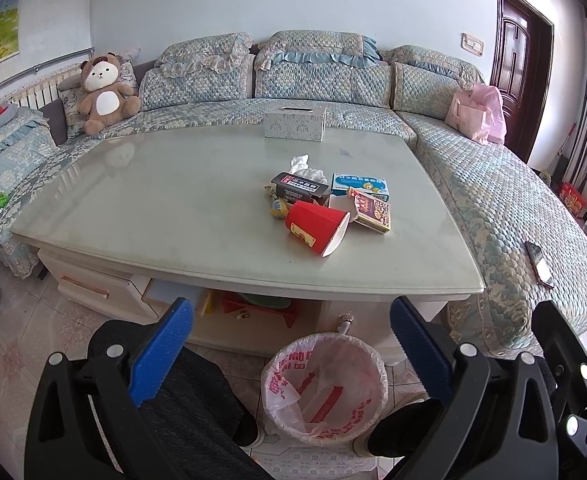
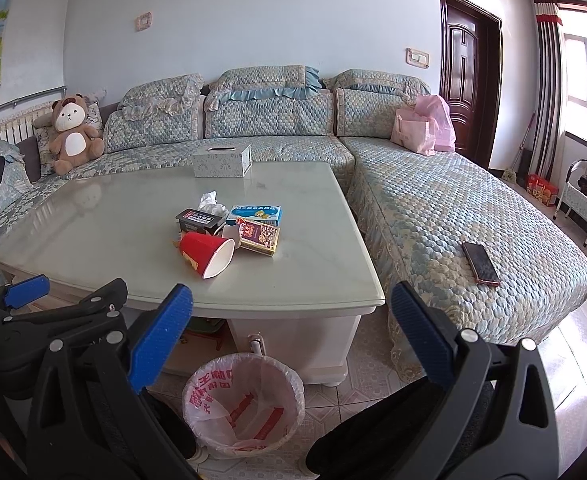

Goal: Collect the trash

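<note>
Nearest the lens, the left hand-held gripper (image 1: 291, 346) hangs with its blue pads spread wide and nothing between them; the right hand-held gripper (image 2: 292, 336) is likewise spread and empty, and the two sit side by side, each showing at the edge of the other's view. Below and between the pads stands a bin (image 1: 323, 388) on the tiled floor, lined with a pink-printed bag and set just in front of the desk (image 1: 153, 208). On the desk top, toward its middle, the trash lies in one tight cluster: a red cup (image 1: 317, 226) tipped on its side with its mouth toward the right, a patterned box (image 1: 371, 210) touching it on the right, a black box (image 1: 300, 186) behind the cup, a blue box (image 1: 359, 186) beside that, and a crumpled tissue (image 1: 301, 164) at the back. Farther on, near the desk's far edge, stands a tissue box (image 1: 295, 122). Beyond it runs the quilted sofa (image 1: 493, 200), with a phone (image 2: 480, 263) on its right section, a teddy bear (image 1: 103, 92) at the left and a pink bag (image 1: 477, 114) at the right.
</note>
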`<state>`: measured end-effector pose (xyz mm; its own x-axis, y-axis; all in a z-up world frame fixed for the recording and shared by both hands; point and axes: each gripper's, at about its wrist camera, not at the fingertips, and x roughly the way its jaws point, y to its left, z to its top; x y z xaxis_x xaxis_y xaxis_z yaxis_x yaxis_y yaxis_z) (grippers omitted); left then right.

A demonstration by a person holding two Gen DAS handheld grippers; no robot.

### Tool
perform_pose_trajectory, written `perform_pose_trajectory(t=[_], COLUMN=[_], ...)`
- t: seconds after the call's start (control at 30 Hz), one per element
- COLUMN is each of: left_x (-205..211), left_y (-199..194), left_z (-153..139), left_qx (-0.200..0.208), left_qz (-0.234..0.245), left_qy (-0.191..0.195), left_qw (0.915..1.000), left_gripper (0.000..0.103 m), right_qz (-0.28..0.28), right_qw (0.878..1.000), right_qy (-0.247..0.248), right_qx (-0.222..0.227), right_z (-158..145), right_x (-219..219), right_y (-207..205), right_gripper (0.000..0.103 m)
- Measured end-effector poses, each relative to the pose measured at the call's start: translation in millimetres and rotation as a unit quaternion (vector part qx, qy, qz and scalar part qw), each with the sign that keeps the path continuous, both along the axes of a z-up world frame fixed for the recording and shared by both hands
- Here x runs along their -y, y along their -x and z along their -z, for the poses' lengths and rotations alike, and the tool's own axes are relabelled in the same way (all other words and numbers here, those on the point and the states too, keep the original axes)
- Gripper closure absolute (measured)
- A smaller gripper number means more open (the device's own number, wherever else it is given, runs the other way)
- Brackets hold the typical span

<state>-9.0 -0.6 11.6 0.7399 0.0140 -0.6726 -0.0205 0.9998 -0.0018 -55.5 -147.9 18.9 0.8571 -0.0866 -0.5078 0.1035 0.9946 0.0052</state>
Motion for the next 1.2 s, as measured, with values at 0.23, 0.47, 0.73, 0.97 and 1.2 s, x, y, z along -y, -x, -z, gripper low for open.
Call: perform_pose_trajectory(t=[0.23, 0.47, 0.73, 0.97, 1.2], left_x=[0.2, -6.6, -50.8, -66.1, -63.6], left_y=[-0.1, -13.6, -64.1, -122.1, -180.3], left_z=[-2.0, -2.4, -18.6, -42.2, -45.4], left_qx=[0.001, -0.024, -0.053, -0.081, -0.122], left_qz=[0.0, 0.019, 0.022, 0.041, 0.065], left_qy=[-0.002, -0.002, 0.002, -0.013, -0.011], left_qw=[1.0, 0.9995, 0.9983, 0.9958, 0.9903], left_gripper=[0.006, 0.006, 0.006, 0.006, 0.006], right_qz=[0.0, -0.016, -0.088, -0.149, -0.181], right_qw=[1.0, 1.0, 0.996, 0.988, 0.983], right_qy=[-0.001, 0.001, -0.026, -0.037, -0.021], right_qx=[0.001, -0.002, -0.006, -0.026, -0.028], right_z=[-0.4, -4.6, -3.7, 2.6, 3.9], right_x=[-0.4, -4.0, 0.2, 6.3, 6.0], right_y=[0.1, -3.8, -30.0, -70.3, -98.0], right_gripper=[0.006, 0.006, 0.006, 0.006, 0.006])
